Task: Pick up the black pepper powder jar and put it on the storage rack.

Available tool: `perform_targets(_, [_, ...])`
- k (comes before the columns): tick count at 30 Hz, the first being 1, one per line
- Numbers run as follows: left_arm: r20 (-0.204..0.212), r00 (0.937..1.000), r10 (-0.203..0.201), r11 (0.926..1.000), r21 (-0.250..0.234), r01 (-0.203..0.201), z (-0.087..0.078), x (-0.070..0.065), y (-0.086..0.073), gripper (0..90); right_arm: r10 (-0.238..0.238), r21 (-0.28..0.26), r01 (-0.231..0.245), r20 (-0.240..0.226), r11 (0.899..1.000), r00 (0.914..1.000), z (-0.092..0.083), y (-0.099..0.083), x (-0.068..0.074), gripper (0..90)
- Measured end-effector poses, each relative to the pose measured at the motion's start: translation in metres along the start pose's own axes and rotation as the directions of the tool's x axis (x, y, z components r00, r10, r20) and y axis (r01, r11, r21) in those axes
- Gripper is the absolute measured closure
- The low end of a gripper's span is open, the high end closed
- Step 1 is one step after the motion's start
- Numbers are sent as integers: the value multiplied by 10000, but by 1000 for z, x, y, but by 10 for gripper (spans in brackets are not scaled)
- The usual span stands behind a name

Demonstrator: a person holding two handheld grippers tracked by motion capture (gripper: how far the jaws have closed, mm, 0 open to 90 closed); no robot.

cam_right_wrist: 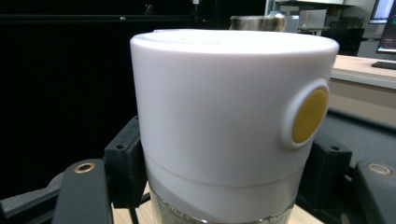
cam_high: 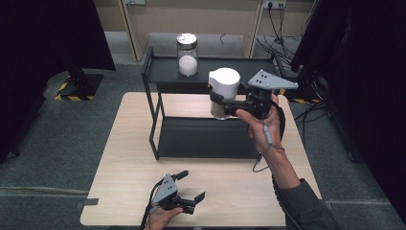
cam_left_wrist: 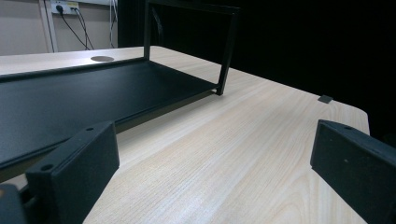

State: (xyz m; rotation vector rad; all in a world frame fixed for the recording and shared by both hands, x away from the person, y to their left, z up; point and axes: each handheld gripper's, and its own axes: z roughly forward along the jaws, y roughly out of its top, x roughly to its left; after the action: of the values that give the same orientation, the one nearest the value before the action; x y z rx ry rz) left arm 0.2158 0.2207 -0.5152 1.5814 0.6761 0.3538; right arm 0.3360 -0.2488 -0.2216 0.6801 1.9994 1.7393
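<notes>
- Pale wood of the surface [cam_high: 129, 158] carries a black two-tier shelf [cam_high: 158, 72] toward its far edge; you work from the near edge.
- Your left hand-held gripper [cam_high: 191, 187] sits low near the near edge, left of centre, jaws spread wide with nothing between them. Its own view looks across bare wood toward the shelf's lower tier, so it looks parked out of the way rather than working.
- On the upper tier's left part, a glass jar [cam_high: 187, 55] with a metal lid stands upright, partly filled with white grains. It probably marks the row you are filling.
- Your right hand-held gripper [cam_high: 225, 103] is clamped on a white-capped jar [cam_right_wrist: 224, 116], pads pressing the sides just under the cap, with a yellow button facing right in its view. You hold it upright in the air at the front edge of the upper tier, right of the glass jar and apart from it, seemingly to clear the rim before setting down.
</notes>
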Motion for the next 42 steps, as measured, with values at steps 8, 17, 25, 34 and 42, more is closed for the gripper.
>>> perform_targets(8, [9, 10000, 39, 10000, 15, -39, 0, 0, 0, 4, 96, -58, -94, 339, 9999, 9994, 11, 24, -3, 308])
perform_targets(17, [24, 10000, 70, 10000, 2, -70, 0, -1, 0, 4, 143, -74, -136, 1005, 9999, 9948, 27, 47, -6, 308])
perform_targets(25, [31, 10000, 64, 10000, 5, -64, 0, -1, 0, 4, 177, 27, -184, 1674, 9998, 9857, 49, 56, -9, 308])
perform_targets(34, [84, 9999, 77, 10000, 3, -77, 0, 0, 0, 5, 183, 99, -211, 2304, 9997, 9729, 70, 56, -18, 308])
perform_targets(42, [143, 9998, 135, 9999, -10, -135, 0, -1, 0, 5, 322, -3, -335, 2790, 9994, 9598, 85, 54, -27, 308])
